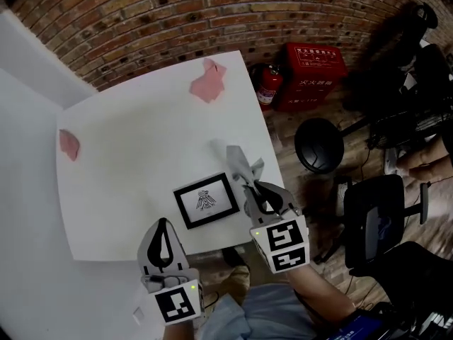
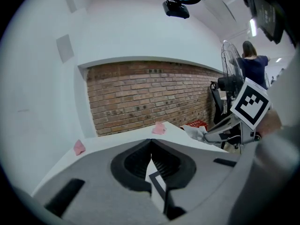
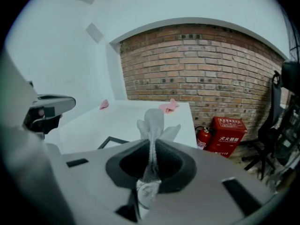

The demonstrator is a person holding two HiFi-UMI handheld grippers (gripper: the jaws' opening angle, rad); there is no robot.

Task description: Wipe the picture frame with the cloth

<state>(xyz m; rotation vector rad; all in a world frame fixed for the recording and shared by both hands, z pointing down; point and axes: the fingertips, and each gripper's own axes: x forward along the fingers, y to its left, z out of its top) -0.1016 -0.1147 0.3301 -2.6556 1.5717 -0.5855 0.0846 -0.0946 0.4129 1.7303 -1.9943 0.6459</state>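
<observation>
The right tool [image 1: 256,187] is pinching the grey cloth [image 1: 239,161], which sticks up past its tips just beside the right edge of the picture frame [image 1: 206,201]. The frame lies flat near the front edge of the white tabletop [image 1: 141,140]. The left tool [image 1: 163,225] has its jaws pressed together, hovering at the tabletop's front edge near the frame's lower left corner.

You have one table [image 1: 141,126] carrying one picture frame [image 1: 206,200], one grey cloth [image 1: 241,163] and two pink rags [image 1: 207,81], one at its far right corner, one by its left edge. Beyond it: one fire extinguisher [image 1: 267,85], one red box [image 1: 311,71].
</observation>
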